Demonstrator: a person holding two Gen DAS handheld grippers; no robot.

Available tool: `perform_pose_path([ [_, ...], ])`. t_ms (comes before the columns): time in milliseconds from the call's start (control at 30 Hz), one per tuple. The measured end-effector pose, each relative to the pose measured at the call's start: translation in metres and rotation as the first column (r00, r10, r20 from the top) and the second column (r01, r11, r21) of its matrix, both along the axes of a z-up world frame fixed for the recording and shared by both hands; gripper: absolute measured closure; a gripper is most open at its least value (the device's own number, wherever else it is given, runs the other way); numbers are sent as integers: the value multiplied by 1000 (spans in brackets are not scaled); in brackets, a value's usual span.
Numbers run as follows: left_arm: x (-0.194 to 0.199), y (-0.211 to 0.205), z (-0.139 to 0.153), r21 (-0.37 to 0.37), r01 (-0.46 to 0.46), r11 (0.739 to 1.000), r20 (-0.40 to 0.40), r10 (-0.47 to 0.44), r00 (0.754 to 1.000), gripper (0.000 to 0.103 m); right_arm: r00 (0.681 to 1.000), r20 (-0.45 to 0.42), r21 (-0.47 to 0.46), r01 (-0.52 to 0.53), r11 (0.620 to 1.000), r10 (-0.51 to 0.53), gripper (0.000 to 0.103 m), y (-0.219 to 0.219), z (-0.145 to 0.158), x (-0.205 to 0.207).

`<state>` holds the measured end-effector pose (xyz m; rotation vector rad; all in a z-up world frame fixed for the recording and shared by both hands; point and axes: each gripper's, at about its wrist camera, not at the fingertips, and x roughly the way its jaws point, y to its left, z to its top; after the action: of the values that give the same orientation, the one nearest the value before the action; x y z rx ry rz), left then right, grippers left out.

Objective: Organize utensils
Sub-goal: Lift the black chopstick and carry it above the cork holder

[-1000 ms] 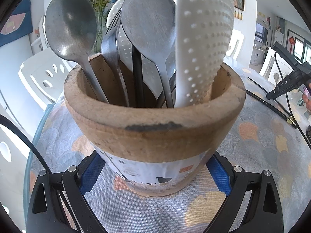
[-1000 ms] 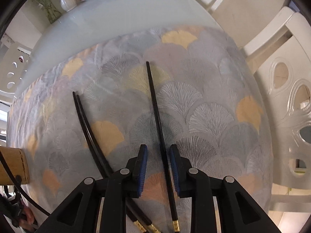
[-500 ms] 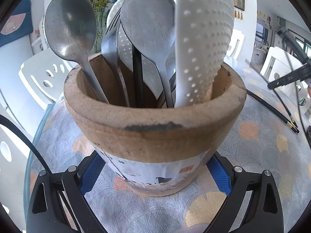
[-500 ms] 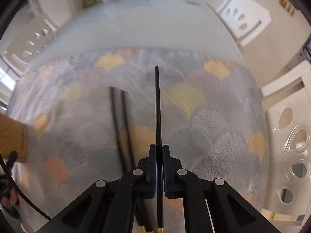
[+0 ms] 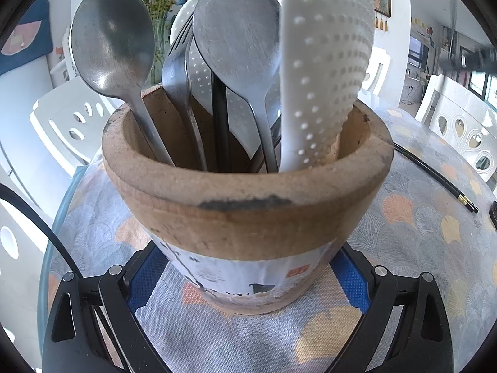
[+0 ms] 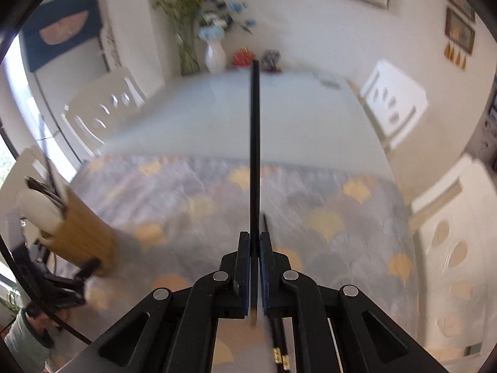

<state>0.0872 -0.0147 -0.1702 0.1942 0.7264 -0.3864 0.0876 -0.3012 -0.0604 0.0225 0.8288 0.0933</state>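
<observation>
A wooden utensil holder stands on the patterned cloth, packed with metal spoons, a fork, a white dotted ladle and a black chopstick. My left gripper has its blue pads against both sides of the holder's base. My right gripper is shut on a black chopstick, held in the air and pointing away over the table. Two more black chopsticks lie on the cloth below it. The holder shows at the left in the right wrist view.
The patterned cloth covers the near part of a glass table. White chairs surround it. A white vase with flowers stands at the far end. A chopstick lies to the right of the holder.
The right gripper closed on one chopstick, lifted it off the cloth and tilted up toward the room. The left gripper and holder have not moved.
</observation>
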Motion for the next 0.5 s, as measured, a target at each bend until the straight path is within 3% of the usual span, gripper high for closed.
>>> perform_pose_path([
  [267, 2, 3, -1, -6, 0, 1000, -5, 0, 1000, 6, 978, 203, 39, -63, 997, 53, 98, 40, 66, 2],
  [500, 6, 10, -3, -23, 5, 1000, -21, -6, 1000, 6, 930, 341, 75, -175, 982, 139, 98, 84, 136, -4],
])
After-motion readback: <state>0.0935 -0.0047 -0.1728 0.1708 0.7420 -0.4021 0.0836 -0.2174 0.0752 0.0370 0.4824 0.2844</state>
